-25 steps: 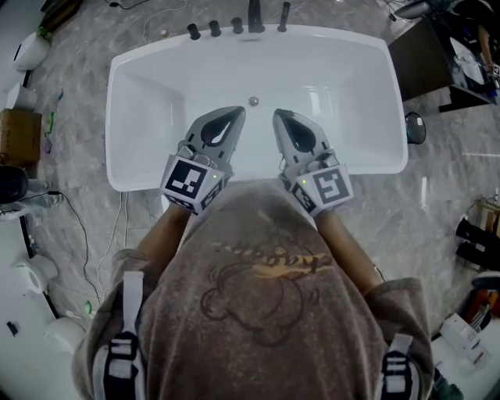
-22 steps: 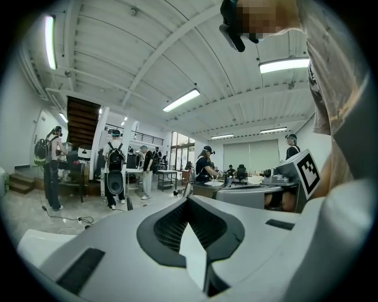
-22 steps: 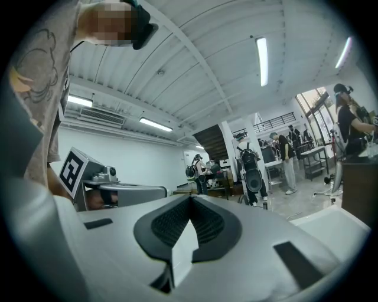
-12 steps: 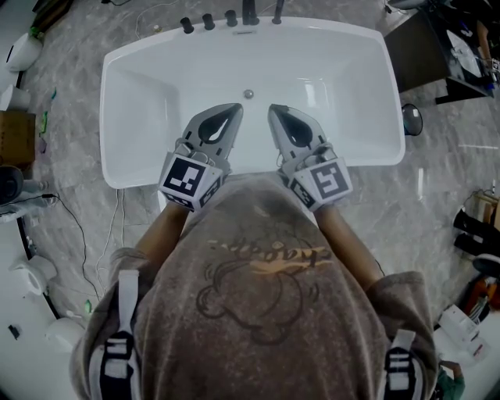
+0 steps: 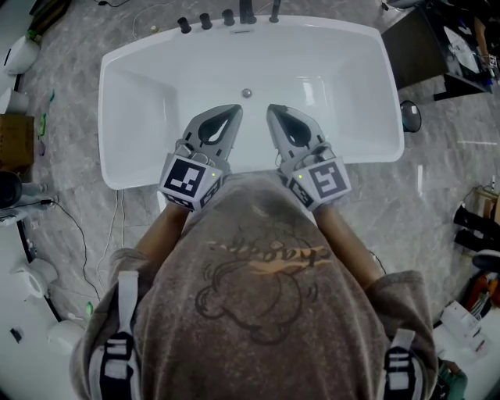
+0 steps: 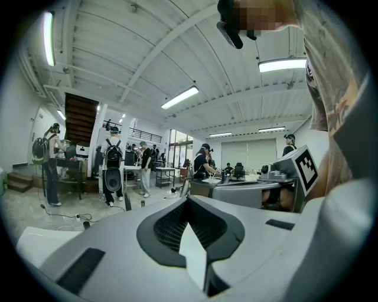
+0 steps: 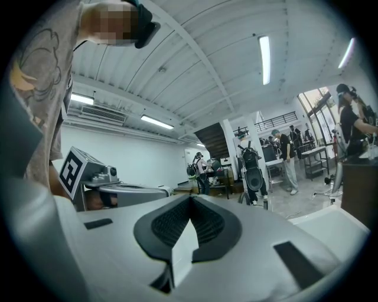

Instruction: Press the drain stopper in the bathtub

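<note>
The white bathtub (image 5: 125,176) lies below me in the head view. Its small round metal drain stopper (image 5: 247,93) sits on the tub floor toward the far side, below the dark taps (image 5: 228,17). My left gripper (image 5: 234,110) and right gripper (image 5: 274,110) hover side by side over the tub's near half, tips pointing toward the stopper and a short way from it. Both are shut with nothing between the jaws. The left gripper view shows its own shut gripper (image 6: 188,198) against a workshop hall, and the right gripper (image 7: 190,198) looks the same in its view. Neither of these views shows the tub.
A dark cabinet (image 5: 426,51) stands off the tub's far right corner, with a round dark object (image 5: 410,117) on the marbled floor beside it. Cables (image 5: 98,234) run along the floor at the left. Several people (image 6: 112,162) stand in the hall in the gripper views.
The head view has shifted a little, so the tub sits slightly higher and further left. Both grippers keep nearly the same place and stay shut.
</note>
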Tool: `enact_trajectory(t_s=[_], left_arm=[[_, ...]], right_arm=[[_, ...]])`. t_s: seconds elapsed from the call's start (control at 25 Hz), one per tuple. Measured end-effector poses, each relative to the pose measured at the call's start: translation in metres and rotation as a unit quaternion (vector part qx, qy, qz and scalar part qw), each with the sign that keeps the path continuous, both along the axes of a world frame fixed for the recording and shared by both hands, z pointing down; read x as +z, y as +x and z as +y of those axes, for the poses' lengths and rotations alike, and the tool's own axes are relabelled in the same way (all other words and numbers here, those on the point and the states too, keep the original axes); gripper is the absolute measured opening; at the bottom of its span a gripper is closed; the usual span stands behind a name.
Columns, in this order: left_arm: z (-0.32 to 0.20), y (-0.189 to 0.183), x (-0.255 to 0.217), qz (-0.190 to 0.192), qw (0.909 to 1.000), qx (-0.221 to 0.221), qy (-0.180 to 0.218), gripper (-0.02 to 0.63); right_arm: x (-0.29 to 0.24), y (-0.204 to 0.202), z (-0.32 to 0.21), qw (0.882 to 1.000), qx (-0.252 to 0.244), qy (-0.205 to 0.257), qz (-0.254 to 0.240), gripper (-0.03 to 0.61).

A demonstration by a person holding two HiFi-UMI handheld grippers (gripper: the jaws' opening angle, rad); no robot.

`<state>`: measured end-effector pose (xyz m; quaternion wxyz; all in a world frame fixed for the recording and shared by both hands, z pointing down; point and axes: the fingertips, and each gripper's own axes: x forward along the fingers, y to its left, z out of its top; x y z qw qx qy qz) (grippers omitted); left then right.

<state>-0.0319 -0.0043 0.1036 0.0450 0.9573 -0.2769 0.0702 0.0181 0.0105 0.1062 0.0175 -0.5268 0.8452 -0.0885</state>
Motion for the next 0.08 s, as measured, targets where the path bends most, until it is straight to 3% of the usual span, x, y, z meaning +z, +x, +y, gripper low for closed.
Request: enact_trajectory(t_s=[0.08], left_arm=[[0.0014, -0.0015, 0.0010, -0.001, 1.0000, -0.002, 0.000, 0.002]], right_arm=[[0.0018, -0.0002, 0.0018, 1.000, 0.002, -0.004, -0.001, -0.002]])
